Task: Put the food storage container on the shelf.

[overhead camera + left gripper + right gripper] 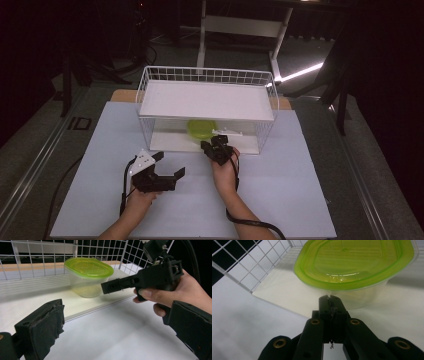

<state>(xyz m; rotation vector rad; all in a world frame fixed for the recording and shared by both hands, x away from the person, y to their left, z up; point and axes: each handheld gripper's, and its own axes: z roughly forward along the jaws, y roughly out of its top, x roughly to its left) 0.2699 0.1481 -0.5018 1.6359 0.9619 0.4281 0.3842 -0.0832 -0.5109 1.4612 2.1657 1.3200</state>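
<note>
High view puts the right gripper (218, 148) at the centre of the frame, at the open front of the white wire rack (150, 80), its jaws pressed together on nothing and pointing at the green-lidded container (202, 128) on the rack's lower shelf (165, 141). What could go wrong from here, I'd judge: with the jaws together it can only nudge, and a push could slide the light tub deeper under the upper shelf (207, 100) or tip it, since it looks empty, though the clear wall makes that hard to be sure of. In the right gripper view the container fills the upper right, just beyond the jaw tips, apparently not touching. The left gripper (161, 175) sits lower left on the white table (300, 200), jaws apart, well clear of the tub.
</note>
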